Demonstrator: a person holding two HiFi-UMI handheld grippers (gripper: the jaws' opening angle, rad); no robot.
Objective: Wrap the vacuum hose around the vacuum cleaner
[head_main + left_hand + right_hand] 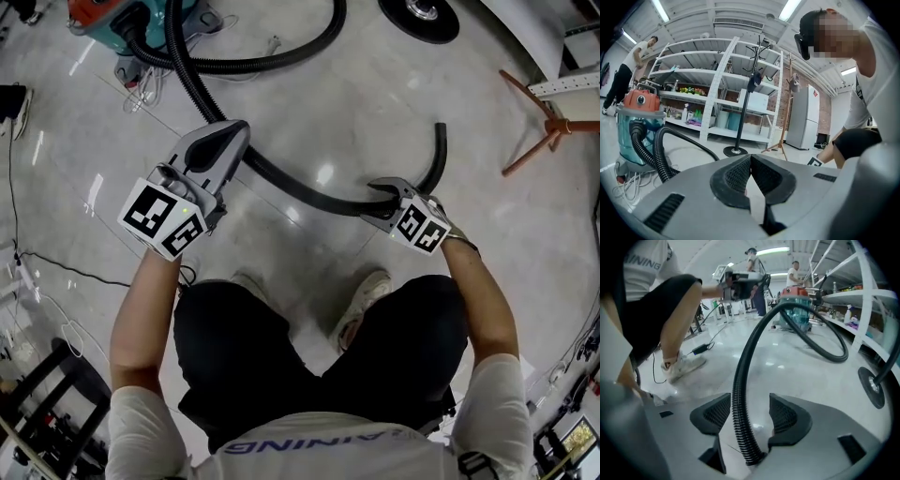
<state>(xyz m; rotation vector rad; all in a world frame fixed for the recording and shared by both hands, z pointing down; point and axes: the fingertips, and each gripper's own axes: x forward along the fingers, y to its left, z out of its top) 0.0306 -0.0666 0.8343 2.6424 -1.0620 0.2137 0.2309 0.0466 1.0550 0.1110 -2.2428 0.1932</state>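
Hose (739, 380) loops from vacuum (112, 23) | your right tongs (750, 404) spread, hose lying between them, not pinched | your left tongs (750, 161) pressed together, nothing between.

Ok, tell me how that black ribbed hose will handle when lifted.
Likely floppy: the hose snakes in loose curves across the floor. Its ribs should resist slipping in a grip. The free end would probably sag and drag.

black hose (739, 380) lies between the right gripper's (750, 404) parted jaws.
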